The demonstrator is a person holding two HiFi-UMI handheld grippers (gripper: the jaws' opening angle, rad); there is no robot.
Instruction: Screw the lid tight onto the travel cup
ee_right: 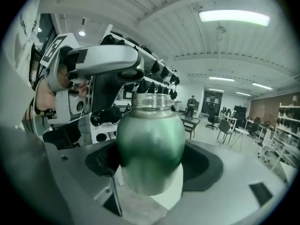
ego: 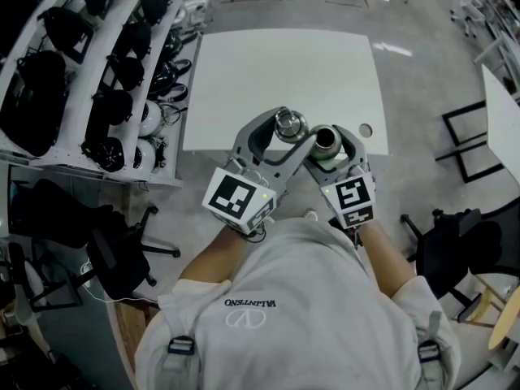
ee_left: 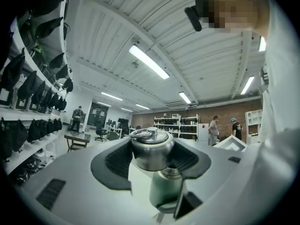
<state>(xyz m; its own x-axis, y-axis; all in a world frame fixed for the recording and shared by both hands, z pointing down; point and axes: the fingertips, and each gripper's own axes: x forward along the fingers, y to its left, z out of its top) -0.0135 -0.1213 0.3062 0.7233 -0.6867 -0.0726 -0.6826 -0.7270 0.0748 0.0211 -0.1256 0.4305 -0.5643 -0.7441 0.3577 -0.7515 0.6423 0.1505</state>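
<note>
The left gripper's (ego: 288, 128) jaws were clamped on a round brushed-steel lid (ee_left: 151, 150) with a ring handle (ee_left: 140, 133) on its upturned top. The right gripper's (ee_right: 152, 159) jaws gripped the rounded body of a green metal travel cup (ee_right: 150, 142). The cup stood upright between those jaws, long axis vertical, its bare steel mouth (ee_right: 151, 97) open and pointing up. The lid was just beside that mouth and slightly above it, not yet on it.

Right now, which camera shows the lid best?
The left gripper view: the lid sits big and close between the jaws. The head view shows the lid small, from above. The right gripper view doesn't clearly show it.
</note>
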